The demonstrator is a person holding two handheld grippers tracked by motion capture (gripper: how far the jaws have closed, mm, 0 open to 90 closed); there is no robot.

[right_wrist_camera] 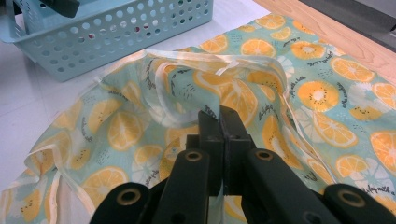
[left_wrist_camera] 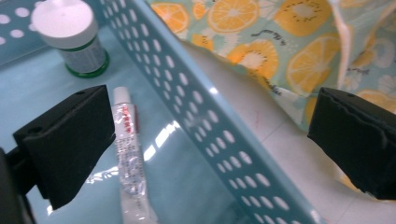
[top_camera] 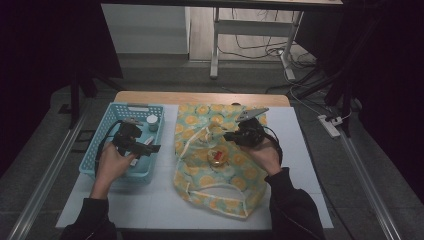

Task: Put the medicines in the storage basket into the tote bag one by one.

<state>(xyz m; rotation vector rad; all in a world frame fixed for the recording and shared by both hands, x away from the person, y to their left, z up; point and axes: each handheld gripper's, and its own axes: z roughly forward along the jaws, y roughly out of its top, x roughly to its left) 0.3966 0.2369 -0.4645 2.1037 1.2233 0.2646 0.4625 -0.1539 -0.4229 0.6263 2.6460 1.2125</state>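
A cloth bag (top_camera: 200, 175) printed with orange slices lies spread on the white mat, and my right gripper (top_camera: 227, 135) is shut on a fold of it near its middle. In the right gripper view the jaws (right_wrist_camera: 220, 114) pinch the cloth (right_wrist_camera: 116, 126), which rises into a ridge. My left gripper (top_camera: 150, 148) hovers over the blue perforated basket (top_camera: 107, 125). Its jaws (left_wrist_camera: 210, 112) stand wide open astride the basket's side wall (left_wrist_camera: 205, 121). A small clear tube (left_wrist_camera: 128, 154) lies on the basket floor beside the inner jaw. A white-capped bottle (left_wrist_camera: 74, 37) stands farther in.
A small round jar-like thing (top_camera: 216, 157) with a gold and red top rests on the bag. The bottle (top_camera: 152, 121) stands at the basket's far right corner. The wooden table edge (top_camera: 200, 97) runs behind the mat, and bare mat (top_camera: 150, 205) lies in front of the basket.
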